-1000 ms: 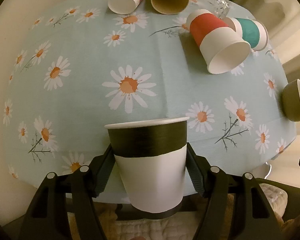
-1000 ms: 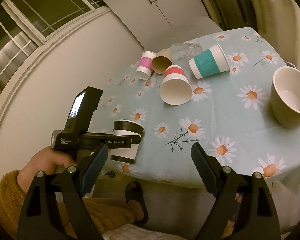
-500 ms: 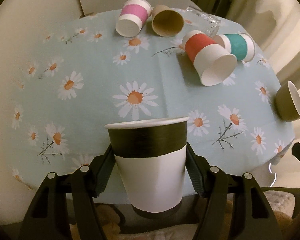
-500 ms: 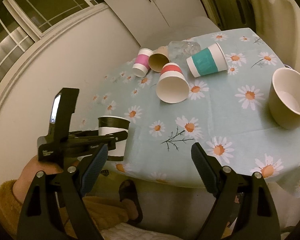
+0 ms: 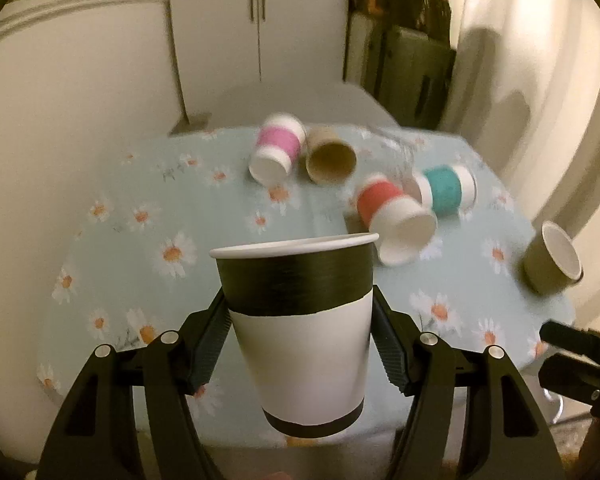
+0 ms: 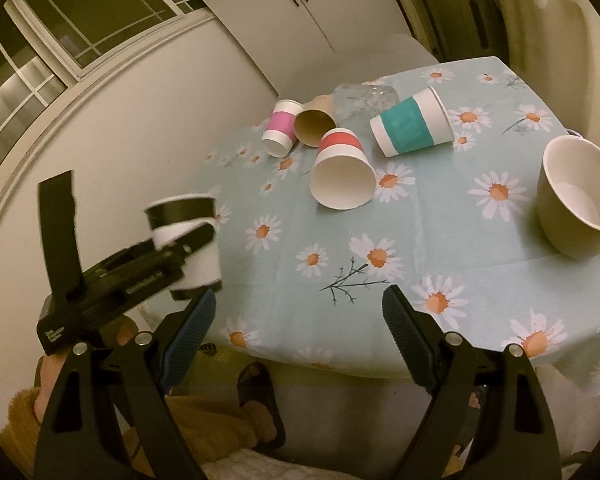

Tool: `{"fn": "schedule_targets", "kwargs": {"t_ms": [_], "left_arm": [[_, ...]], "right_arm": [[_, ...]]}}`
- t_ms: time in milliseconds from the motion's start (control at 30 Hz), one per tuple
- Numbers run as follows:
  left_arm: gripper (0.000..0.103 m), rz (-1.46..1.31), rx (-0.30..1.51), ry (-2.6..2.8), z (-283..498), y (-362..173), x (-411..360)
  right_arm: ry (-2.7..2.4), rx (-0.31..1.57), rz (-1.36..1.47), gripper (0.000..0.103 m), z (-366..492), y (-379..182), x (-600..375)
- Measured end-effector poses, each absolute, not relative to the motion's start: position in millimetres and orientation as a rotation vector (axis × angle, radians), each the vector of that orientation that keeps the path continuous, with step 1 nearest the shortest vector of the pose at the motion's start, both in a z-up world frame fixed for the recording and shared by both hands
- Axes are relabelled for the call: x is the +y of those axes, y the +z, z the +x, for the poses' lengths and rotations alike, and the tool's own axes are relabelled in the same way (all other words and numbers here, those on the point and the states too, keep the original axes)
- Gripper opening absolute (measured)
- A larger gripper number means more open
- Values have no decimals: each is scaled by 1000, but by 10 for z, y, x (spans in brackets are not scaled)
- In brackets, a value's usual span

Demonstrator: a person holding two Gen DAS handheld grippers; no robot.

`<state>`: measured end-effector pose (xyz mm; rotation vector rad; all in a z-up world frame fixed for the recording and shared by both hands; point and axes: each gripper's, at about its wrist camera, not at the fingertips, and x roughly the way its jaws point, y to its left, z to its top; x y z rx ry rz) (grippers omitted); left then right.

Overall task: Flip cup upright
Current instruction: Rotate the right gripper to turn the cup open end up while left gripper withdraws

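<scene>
My left gripper (image 5: 300, 344) is shut on a black-banded white paper cup (image 5: 300, 320). It holds the cup upright, rim up, in the air off the near left edge of the table. The same cup (image 6: 188, 236) and the left gripper (image 6: 172, 256) show in the right wrist view, left of the tablecloth. My right gripper (image 6: 298, 336) is open and empty, low at the table's front edge.
On the daisy tablecloth (image 6: 420, 232) several cups lie on their sides: pink (image 6: 281, 127), brown (image 6: 315, 125), red (image 6: 342, 168), teal (image 6: 410, 128), with a clear glass (image 6: 364, 98) behind. A beige mug (image 6: 576, 204) sits at the right. A white wall stands left.
My left gripper has lifted the black-banded cup higher and tilted its view up, so the table sits lower and farther in that view. The right gripper has barely moved.
</scene>
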<state>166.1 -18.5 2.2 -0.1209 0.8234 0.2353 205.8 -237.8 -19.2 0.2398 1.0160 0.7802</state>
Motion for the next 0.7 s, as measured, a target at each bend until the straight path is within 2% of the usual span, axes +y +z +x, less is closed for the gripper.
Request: {"fn": "schedule_targets", "kwargs": {"t_ms": [700], "left_arm": [[65,-25,426,275,1282,-238,-497]], "right_arm": [[739,1015,211,84,2132,-258,-2330]]}}
